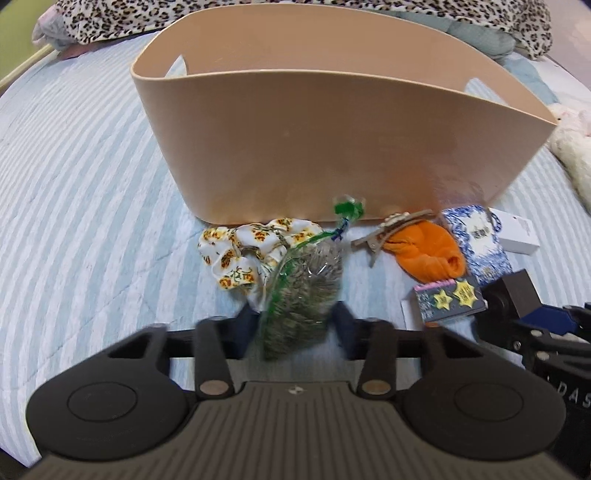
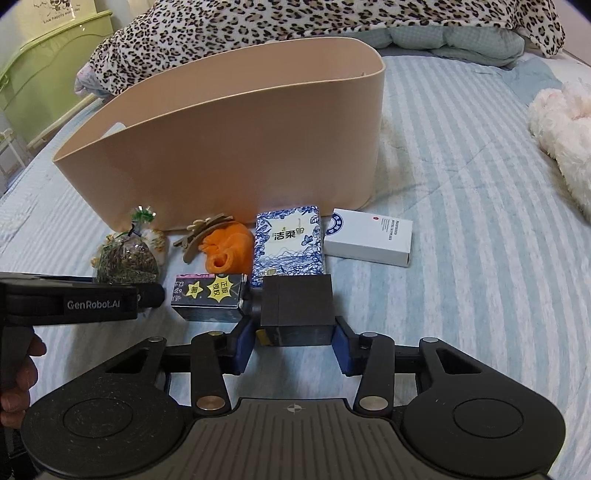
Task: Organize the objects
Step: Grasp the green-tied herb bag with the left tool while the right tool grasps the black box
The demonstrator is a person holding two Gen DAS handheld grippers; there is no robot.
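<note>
A tan plastic bin [image 1: 314, 147] stands on the striped bed; it also shows in the right wrist view [image 2: 229, 147]. My left gripper [image 1: 295, 325] is shut on a clear bag of dried herbs [image 1: 299, 291] with a green tie, in front of the bin. My right gripper [image 2: 293, 339] is shut on a dark grey box [image 2: 295, 304]. In front of the bin lie a floral scrunchie [image 1: 240, 251], a hair clip [image 1: 391, 229], an orange cloth [image 1: 428, 251], a blue tissue pack [image 2: 288, 247], a white box [image 2: 369, 236] and a dark box with yellow stars [image 2: 208, 295].
A leopard-print blanket [image 2: 295, 22] lies behind the bin. A fluffy white toy [image 2: 565, 136] sits at the right. A green cabinet [image 2: 48, 66] stands beyond the bed's left edge. Striped bedding [image 2: 480, 258] spreads to the right.
</note>
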